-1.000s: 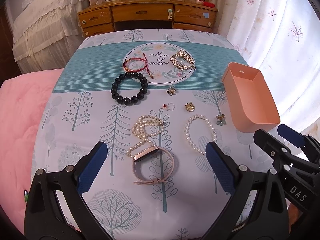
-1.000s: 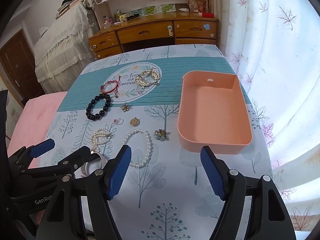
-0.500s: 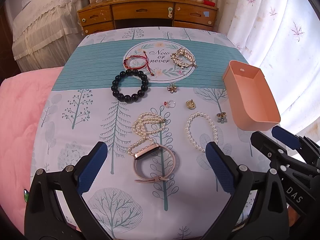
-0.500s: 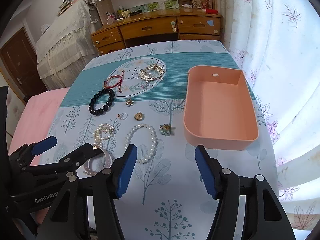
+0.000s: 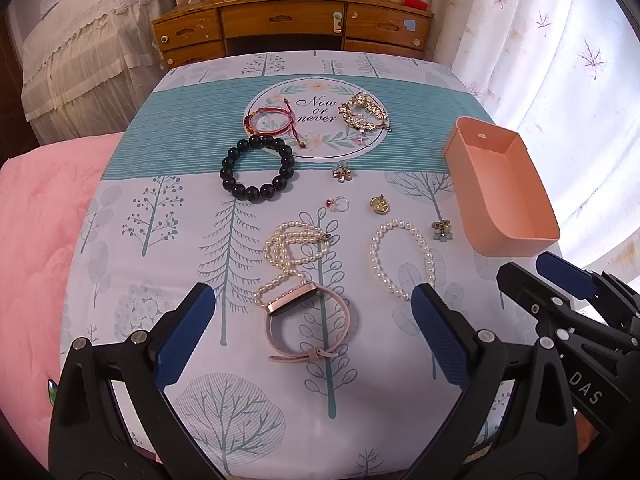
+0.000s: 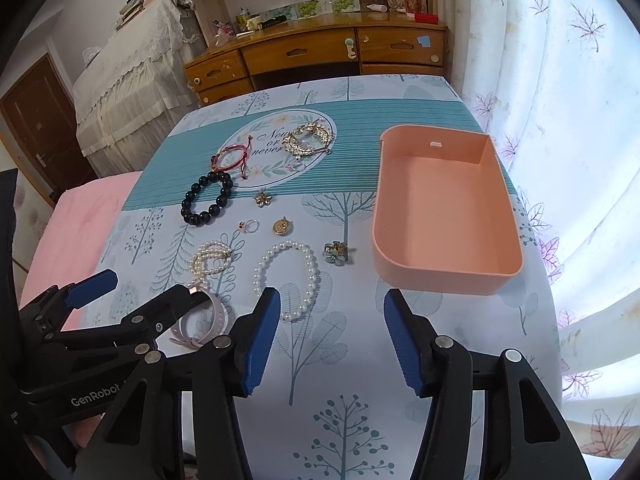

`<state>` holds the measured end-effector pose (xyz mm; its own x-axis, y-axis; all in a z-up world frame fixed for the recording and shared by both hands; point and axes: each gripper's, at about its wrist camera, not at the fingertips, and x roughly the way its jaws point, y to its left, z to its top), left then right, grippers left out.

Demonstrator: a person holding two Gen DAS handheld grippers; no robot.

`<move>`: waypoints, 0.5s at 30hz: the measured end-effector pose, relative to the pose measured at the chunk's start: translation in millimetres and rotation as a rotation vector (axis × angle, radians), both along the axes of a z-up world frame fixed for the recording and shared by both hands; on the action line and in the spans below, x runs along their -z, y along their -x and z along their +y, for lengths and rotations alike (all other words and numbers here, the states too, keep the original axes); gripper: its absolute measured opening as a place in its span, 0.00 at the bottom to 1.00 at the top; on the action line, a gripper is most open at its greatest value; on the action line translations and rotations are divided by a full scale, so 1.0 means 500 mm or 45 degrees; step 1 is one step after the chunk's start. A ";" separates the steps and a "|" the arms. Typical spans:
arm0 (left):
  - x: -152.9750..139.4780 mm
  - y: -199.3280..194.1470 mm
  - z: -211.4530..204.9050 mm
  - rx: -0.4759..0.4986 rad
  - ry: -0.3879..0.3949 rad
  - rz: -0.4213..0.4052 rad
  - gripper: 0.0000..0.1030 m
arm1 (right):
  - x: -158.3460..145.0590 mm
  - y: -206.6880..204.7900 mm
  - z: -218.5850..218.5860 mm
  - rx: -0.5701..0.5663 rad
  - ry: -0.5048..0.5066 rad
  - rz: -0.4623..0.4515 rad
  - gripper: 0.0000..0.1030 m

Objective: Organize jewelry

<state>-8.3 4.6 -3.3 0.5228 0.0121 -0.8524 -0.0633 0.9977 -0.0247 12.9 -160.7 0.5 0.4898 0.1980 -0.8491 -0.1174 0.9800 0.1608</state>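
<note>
Jewelry lies spread on a tree-print tablecloth (image 5: 132, 248). A pink watch band (image 5: 308, 326) lies just ahead of my open left gripper (image 5: 312, 336), touching a tangled pearl strand (image 5: 292, 256). A pearl bracelet (image 5: 400, 264) (image 6: 286, 280) lies to its right, partly under my open, empty right gripper (image 6: 330, 336). Farther off lie a black bead bracelet (image 5: 258, 168), a red cord bracelet (image 5: 270, 122), a gold leafy piece (image 5: 362, 118), a ring (image 5: 338, 203), a gold pendant (image 5: 379, 205) and two flower pieces (image 5: 342, 173) (image 5: 442, 231). The empty pink tray (image 6: 444, 216) stands at the right.
A wooden desk with drawers (image 5: 288, 26) stands beyond the table's far edge. A pink blanket (image 5: 40, 232) lies along the left side. Curtains (image 6: 568, 120) hang close on the right. The right gripper's body shows in the left wrist view (image 5: 576, 320).
Both views have shifted slightly, the jewelry sitting a little farther up the frame. My right gripper's jaws have narrowed noticeably. No item has moved on the cloth.
</note>
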 end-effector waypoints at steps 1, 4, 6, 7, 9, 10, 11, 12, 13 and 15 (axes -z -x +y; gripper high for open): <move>-0.001 0.000 0.000 0.006 -0.002 -0.003 0.95 | 0.001 0.000 0.001 -0.003 -0.004 0.004 0.53; -0.004 0.001 0.003 0.025 -0.014 -0.010 0.95 | 0.005 0.001 0.003 -0.009 -0.016 0.015 0.51; -0.006 0.001 0.008 0.036 -0.025 -0.014 0.92 | 0.010 0.000 0.004 -0.012 -0.022 0.029 0.50; -0.007 0.001 0.010 0.044 -0.031 -0.013 0.90 | 0.011 -0.001 0.005 -0.013 -0.028 0.037 0.50; -0.006 0.001 0.014 0.060 -0.041 -0.007 0.89 | 0.017 -0.003 0.006 -0.016 -0.041 0.055 0.49; -0.004 0.001 0.014 0.072 -0.046 -0.001 0.89 | 0.020 -0.004 0.006 -0.017 -0.045 0.062 0.49; -0.002 0.001 0.016 0.081 -0.049 0.002 0.89 | 0.023 -0.005 0.008 -0.018 -0.049 0.072 0.49; 0.000 0.002 0.015 0.096 -0.050 0.008 0.89 | 0.026 -0.007 0.009 -0.020 -0.054 0.080 0.49; 0.002 0.002 0.014 0.115 -0.050 0.015 0.89 | 0.029 -0.009 0.008 -0.021 -0.057 0.087 0.49; 0.009 0.003 0.010 0.174 -0.054 0.032 0.89 | 0.036 -0.012 0.010 -0.025 -0.071 0.107 0.48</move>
